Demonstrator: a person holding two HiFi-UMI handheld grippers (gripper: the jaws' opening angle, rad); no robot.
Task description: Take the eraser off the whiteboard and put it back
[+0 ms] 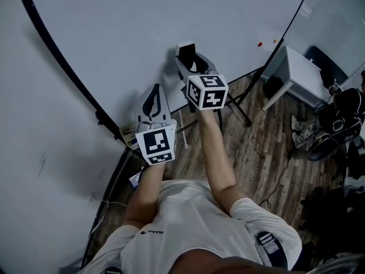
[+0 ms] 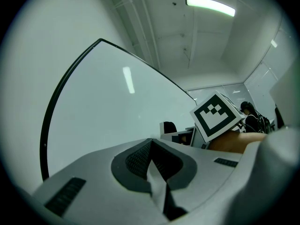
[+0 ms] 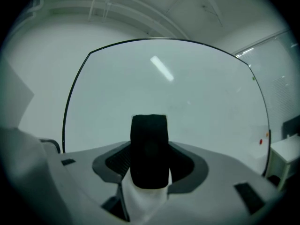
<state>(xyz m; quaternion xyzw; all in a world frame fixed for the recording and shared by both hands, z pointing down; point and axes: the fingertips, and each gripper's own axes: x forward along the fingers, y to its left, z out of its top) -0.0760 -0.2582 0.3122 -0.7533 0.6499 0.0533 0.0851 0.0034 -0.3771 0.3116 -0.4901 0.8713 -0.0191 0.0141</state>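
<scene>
Eraser (image 3: 149, 135), black, clamped in right gripper (image 3: 149, 162); left gripper (image 2: 151, 150) closed, empty; seat flat against whiteboard (image 3: 197, 97) before letting go.

Office with whiteboard (image 1: 142, 33) and desk (image 1: 300, 68)

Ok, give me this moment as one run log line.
right gripper: shut on eraser | left gripper: shut, empty | eraser: facing whiteboard, contact unclear
</scene>
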